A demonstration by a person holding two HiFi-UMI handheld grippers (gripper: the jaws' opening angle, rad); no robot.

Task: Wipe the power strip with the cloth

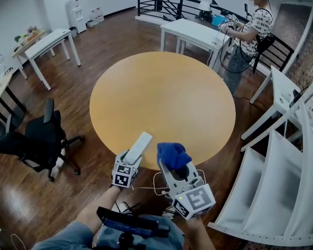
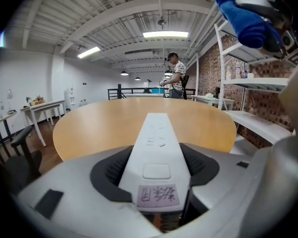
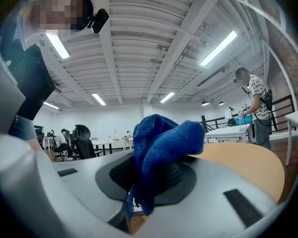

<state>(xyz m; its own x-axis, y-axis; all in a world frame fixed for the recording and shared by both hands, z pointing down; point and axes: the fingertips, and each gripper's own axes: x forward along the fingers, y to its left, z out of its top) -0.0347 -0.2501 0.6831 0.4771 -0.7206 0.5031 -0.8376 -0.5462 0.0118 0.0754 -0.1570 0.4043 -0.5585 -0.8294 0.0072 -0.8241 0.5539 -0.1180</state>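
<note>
Spreading wide beyond both grippers, the round wooden table (image 1: 161, 92) lies open, its near edge just beneath them. The left gripper (image 1: 131, 156), jaws set wide, clamps the white power strip (image 1: 140, 143), which points far over the tabletop. The right gripper (image 1: 175, 164) pinches the blue cloth (image 1: 171, 153) just right of it.

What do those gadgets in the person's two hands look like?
Both are chunky light-grey plastic tools. The left gripper and right gripper each end in two broad jaws lined with dark ribbed pads, and each carries a white cube printed with black square markers. A small green light glows on the right one.
</note>
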